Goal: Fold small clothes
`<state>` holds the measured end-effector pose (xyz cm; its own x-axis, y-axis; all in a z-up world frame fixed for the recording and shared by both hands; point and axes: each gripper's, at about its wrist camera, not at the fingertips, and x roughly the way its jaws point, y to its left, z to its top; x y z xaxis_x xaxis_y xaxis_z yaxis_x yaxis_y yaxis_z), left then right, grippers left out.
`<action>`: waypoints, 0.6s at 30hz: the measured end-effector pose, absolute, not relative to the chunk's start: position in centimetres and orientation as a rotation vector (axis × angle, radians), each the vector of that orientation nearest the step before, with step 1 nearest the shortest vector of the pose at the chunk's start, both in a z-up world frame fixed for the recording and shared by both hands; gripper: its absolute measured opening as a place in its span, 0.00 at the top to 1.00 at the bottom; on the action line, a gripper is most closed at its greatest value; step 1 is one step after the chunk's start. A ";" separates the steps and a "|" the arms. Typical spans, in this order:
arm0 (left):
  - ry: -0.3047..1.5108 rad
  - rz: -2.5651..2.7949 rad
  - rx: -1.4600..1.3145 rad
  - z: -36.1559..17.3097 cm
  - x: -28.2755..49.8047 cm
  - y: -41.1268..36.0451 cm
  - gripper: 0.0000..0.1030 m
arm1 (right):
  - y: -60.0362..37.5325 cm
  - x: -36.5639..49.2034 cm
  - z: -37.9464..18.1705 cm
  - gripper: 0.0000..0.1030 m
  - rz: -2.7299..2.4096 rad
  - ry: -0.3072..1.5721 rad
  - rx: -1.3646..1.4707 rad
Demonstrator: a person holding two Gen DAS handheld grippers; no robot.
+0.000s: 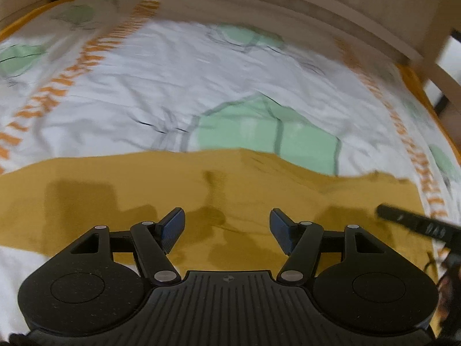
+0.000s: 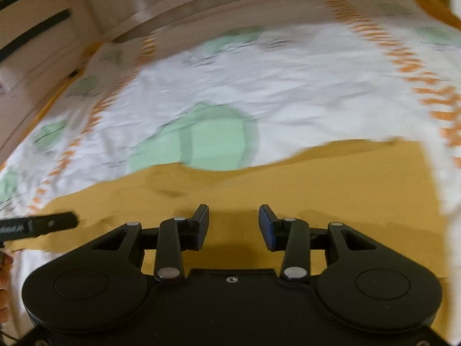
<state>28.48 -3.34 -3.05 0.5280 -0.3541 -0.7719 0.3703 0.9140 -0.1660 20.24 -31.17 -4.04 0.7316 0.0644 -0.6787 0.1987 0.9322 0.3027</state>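
A mustard-yellow garment (image 1: 201,190) lies flat on the patterned bed sheet, its far edge running across the middle of both views. My left gripper (image 1: 227,222) hovers over its near part, open, with nothing between the blue pads. In the right wrist view the same garment (image 2: 331,178) spreads under my right gripper (image 2: 233,222), which is open with a clear gap and holds nothing. A finger of the right gripper (image 1: 415,222) pokes in at the right edge of the left wrist view. A finger of the left gripper (image 2: 43,225) shows at the left of the right wrist view.
The sheet (image 1: 173,80) is white with green shapes and orange bands. A pale wooden bed frame (image 1: 288,3) curves along the far side. A drawer unit with dark slots (image 2: 34,34) stands at the far left. A person's fingers (image 2: 4,282) show at the left edge.
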 end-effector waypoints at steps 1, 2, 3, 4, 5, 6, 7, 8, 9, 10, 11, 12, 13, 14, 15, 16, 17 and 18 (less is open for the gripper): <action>0.916 -0.441 0.035 -3.4 28.3 -3.8 0.39 | -32.5 19.6 -4.1 0.51 -0.103 0.748 0.375; 0.911 -0.450 0.056 -3.8 28.1 -4.4 0.39 | -33.7 18.9 -4.2 0.51 -0.132 0.745 0.380; 0.907 -0.453 0.071 -4.2 28.0 -4.9 0.39 | -34.8 18.5 -4.2 0.51 -0.157 0.742 0.383; 0.904 -0.452 0.087 -4.6 27.9 -5.3 0.39 | -35.9 18.0 -4.3 0.51 -0.185 0.737 0.385; 0.905 -0.450 0.098 -5.0 27.9 -5.7 0.39 | -36.9 17.6 -4.3 0.51 -0.209 0.731 0.385; 0.908 -0.447 0.104 -5.4 28.0 -6.0 0.39 | -37.9 17.2 -4.3 0.51 -0.235 0.724 0.384; 0.912 -0.442 0.105 -5.8 28.0 -6.1 0.39 | -38.7 17.0 -4.4 0.51 -0.254 0.718 0.380; 0.915 -0.434 0.101 -6.1 28.2 -6.2 0.39 | -39.6 16.8 -4.4 0.51 -0.273 0.713 0.376; 0.918 -0.427 0.095 -6.4 28.3 -6.1 0.39 | -40.3 16.7 -4.5 0.51 -0.292 0.708 0.374; 0.924 -0.412 0.088 -6.7 28.6 -5.9 0.39 | -41.0 16.8 -4.6 0.51 -0.305 0.704 0.372; 0.932 -0.397 0.084 -7.0 28.9 -5.7 0.39 | -41.7 16.9 -4.8 0.50 -0.315 0.701 0.374; 0.946 -0.379 0.082 -7.3 29.2 -5.5 0.39 | -42.4 17.1 -5.0 0.50 -0.324 0.702 0.377; 0.972 -0.363 0.080 -7.8 29.5 -5.2 0.39 | -43.0 17.1 -5.3 0.50 -0.328 0.704 0.381; 1.005 -0.350 0.076 -8.3 29.8 -5.0 0.39 | -43.8 17.2 -5.6 0.50 -0.330 0.708 0.390; 1.021 -0.342 0.071 -8.7 29.9 -4.7 0.39 | -44.3 17.5 -5.9 0.50 -0.334 0.713 0.404; 1.016 -0.340 0.070 -8.8 29.8 -4.5 0.39 | -44.8 17.5 -6.2 0.50 -0.333 0.715 0.417; 1.016 -0.339 0.073 -8.8 29.8 -4.5 0.39 | -45.3 17.8 -6.6 0.50 -0.332 0.718 0.432; 1.015 -0.336 0.082 -8.7 29.7 -4.7 0.39 | -45.7 18.0 -7.0 0.50 -0.331 0.720 0.447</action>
